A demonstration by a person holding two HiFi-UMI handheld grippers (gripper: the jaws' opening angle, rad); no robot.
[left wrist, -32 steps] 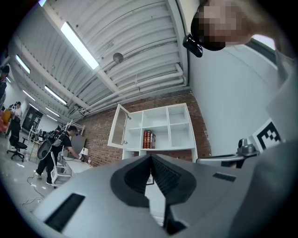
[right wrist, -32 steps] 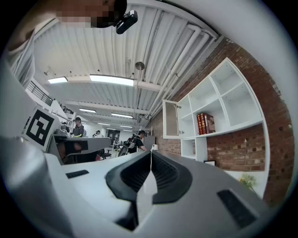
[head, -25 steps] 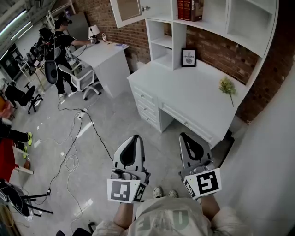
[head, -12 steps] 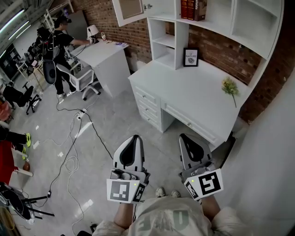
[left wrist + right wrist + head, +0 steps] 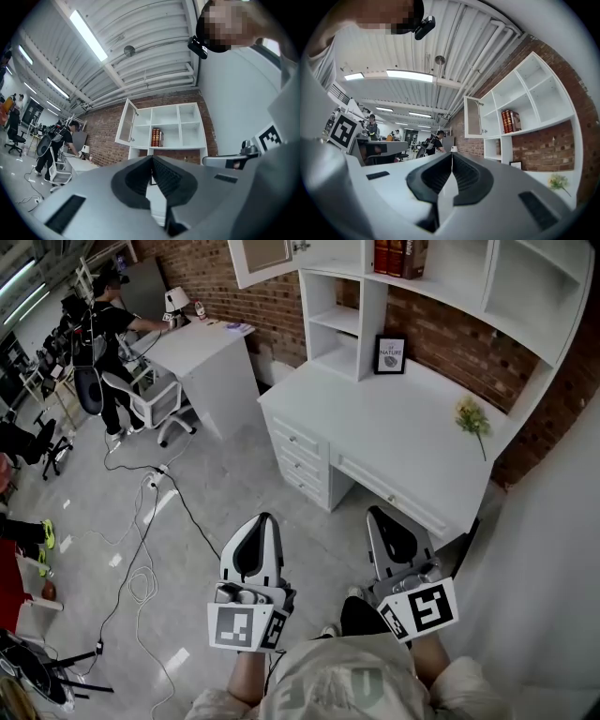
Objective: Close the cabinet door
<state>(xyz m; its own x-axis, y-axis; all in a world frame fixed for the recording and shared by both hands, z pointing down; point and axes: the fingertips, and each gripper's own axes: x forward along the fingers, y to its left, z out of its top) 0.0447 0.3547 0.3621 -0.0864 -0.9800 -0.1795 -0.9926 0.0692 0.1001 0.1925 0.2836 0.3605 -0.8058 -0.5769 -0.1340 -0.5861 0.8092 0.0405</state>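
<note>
Both grippers and the head camera have drawn a little nearer the desk since a second ago, and a dark trouser leg point(image 5: 364, 615) now shows low in the frame between the grippers, where pale shoes showed before.

The left gripper point(image 5: 263, 517), smooth grey plastic with black ribbed pads, has its jaws pressed together on nothing. The right gripper point(image 5: 381, 513) is closed and empty in the same way. Each carries a white cube with black square markers at its rear.

At the top centre of the head view, the white-framed cabinet door with a glass panel point(image 5: 262, 256) stands swung out to the left of the white open-shelf unit point(image 5: 361, 306), well apart from both grippers. It hangs open left of centre in both gripper views point(image 5: 125, 123) point(image 5: 473, 117).

Red-spined books point(image 5: 397, 255) stand upright on a shelf against the rough red brick wall point(image 5: 450, 334). Below, the flat white desk with drawers point(image 5: 375, 418) carries a black-framed picture point(image 5: 390, 354) and a yellow flower sprig point(image 5: 472, 418). Black cables point(image 5: 141, 549) trail over the glossy grey floor at the left.
</note>
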